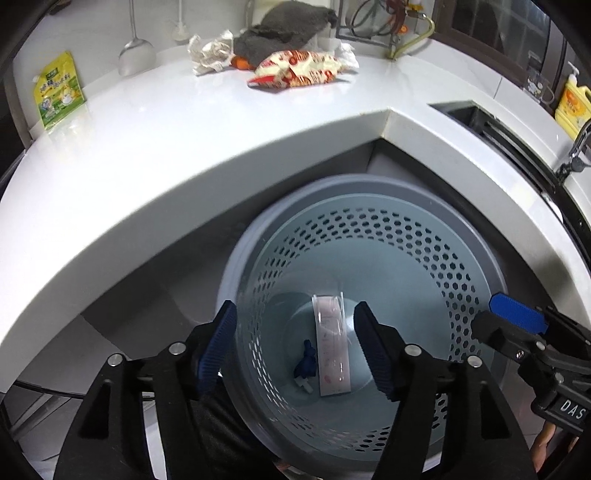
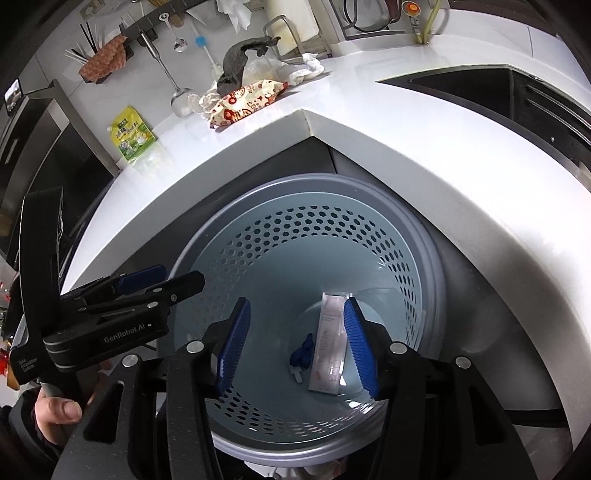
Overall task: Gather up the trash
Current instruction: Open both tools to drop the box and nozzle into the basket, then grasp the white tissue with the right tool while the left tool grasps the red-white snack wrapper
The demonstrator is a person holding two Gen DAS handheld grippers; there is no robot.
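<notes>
Both claws are parked right over the pale blue perforated plastic waste basket [image 1: 369,258], which sits on the floor tucked into the inside corner of the white L-shaped bench [image 1: 184,122]. Makes sense as a spot: trash from either run of the bench only has to go over the edge to land in it.

The left claw [image 1: 299,350] has its blue ribbed pads spread wide apart with nothing between them, just looking straight down into the basket. Same for the right claw [image 2: 295,347]: wide open, empty, aimed down the middle. My read is they're over the basket because that's the drop point, and empty claws there means the next piece needs fetching.

Already at the bottom of the basket: a long clear plastic wrapper with pinkish print [image 1: 330,354] lying flat, and a small crumpled dark blue scrap [image 1: 306,360] just beside it with a little white bit next to that.

Plenty still on the bench. A red and cream printed snack bag [image 1: 301,68] lies near the back, next to a crumpled white paper wad [image 1: 208,53] and in front of a heap of dark grey cloth [image 1: 284,33]. There's more crumpled white tissue [image 1: 345,55] touching the bag's far end, and something small and orange [image 1: 242,62] peeking out by the cloth; can't tell what it is. Well apart from that cluster, a yellow-green printed pouch [image 1: 57,90] leans upright against the wall at the left end.

I'd guess the task is early-ish, with the snack bag being the easy next grab.
</notes>
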